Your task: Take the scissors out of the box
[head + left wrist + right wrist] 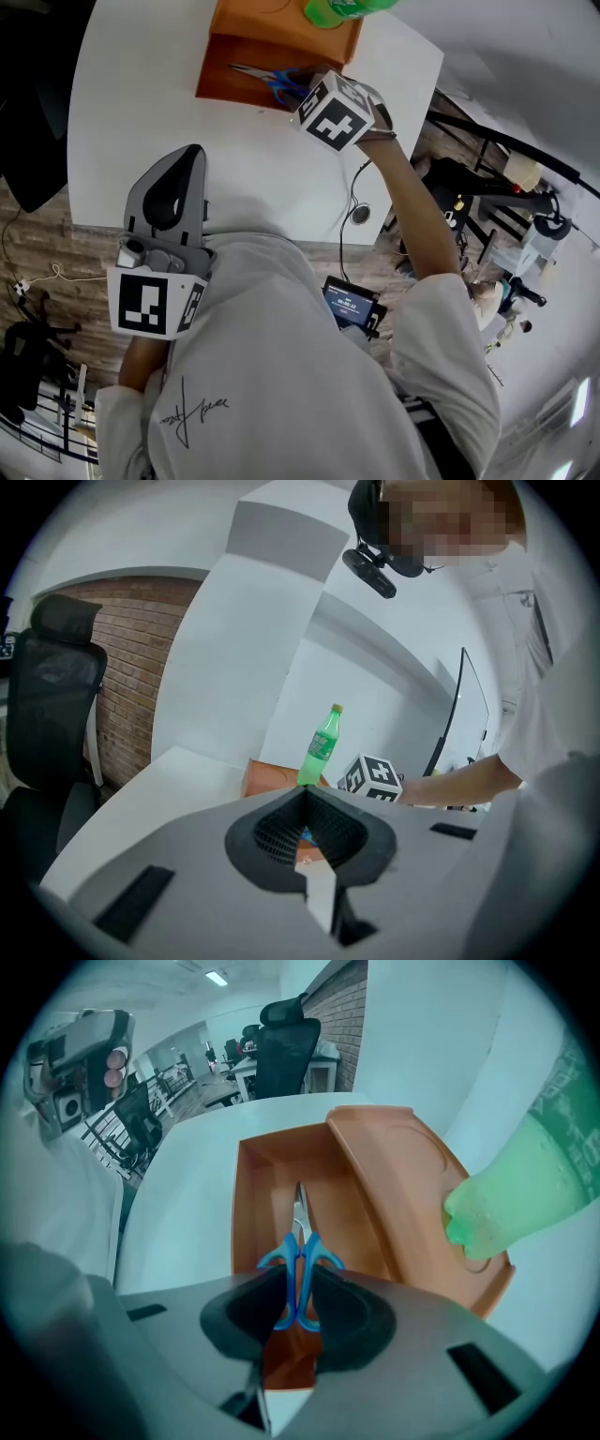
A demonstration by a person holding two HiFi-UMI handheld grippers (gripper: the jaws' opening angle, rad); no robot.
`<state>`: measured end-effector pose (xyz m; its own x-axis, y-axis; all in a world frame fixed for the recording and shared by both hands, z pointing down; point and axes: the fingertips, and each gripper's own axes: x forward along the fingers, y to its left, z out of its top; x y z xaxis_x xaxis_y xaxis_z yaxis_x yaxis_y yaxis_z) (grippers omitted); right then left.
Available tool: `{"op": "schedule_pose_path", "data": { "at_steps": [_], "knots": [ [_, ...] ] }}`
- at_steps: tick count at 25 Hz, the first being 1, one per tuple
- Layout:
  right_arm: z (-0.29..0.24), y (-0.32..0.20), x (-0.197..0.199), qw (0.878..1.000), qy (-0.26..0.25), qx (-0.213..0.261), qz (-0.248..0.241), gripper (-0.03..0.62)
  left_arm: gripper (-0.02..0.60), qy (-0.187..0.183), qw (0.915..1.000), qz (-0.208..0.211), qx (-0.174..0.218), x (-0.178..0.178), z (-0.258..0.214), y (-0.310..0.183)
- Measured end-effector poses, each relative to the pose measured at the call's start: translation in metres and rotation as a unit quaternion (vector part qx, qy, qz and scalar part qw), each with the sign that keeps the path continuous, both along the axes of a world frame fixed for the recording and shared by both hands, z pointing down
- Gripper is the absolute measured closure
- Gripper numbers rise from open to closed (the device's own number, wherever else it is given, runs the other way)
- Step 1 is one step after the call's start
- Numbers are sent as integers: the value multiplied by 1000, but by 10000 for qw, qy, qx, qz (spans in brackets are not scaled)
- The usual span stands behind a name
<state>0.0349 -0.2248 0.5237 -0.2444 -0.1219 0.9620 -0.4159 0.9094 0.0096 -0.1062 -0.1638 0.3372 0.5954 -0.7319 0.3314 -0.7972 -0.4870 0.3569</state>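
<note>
Two things worry me: the orange box (251,1213) could drag or tip as I lift, toppling the green bottle (525,1185) by its lid (412,1194), since my left tongs (187,159) sit closed and empty, bracing nothing; my right tongs (296,1288) pinch the blue handles of the scissors (298,1244), which lie inside the box, and might slip.

Scissors (298,1274) blue-handled; box (258,1194) orange; bottle (525,1185) green; table (281,178) white; marker cube (336,112) black-and-white squares.

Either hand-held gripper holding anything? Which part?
Right hand-held gripper appears clamped on the scissors by their blue handles, inside the box. Left hand-held gripper holds nothing.
</note>
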Motion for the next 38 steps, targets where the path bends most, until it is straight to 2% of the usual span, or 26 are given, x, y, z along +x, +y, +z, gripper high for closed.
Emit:
{"op": "schedule_pose_path", "data": {
  "at_steps": [8, 21, 31, 38],
  "knots": [
    [-9, -1, 15, 9996, -187, 166, 117, 499, 575, -24, 9999, 7, 100, 14, -4, 3],
    [-35, 5, 13, 9965, -501, 566, 344, 499, 575, -69, 9997, 48, 234, 13, -12, 16],
    [-61, 10, 16, 9893, -880, 927, 700, 499, 575, -95, 9995, 86, 300, 17, -15, 23],
    [-80, 15, 14, 9800, -1264, 1208, 953, 499, 575, -183, 9991, -15, 391, 11, -17, 22]
  ]
}}
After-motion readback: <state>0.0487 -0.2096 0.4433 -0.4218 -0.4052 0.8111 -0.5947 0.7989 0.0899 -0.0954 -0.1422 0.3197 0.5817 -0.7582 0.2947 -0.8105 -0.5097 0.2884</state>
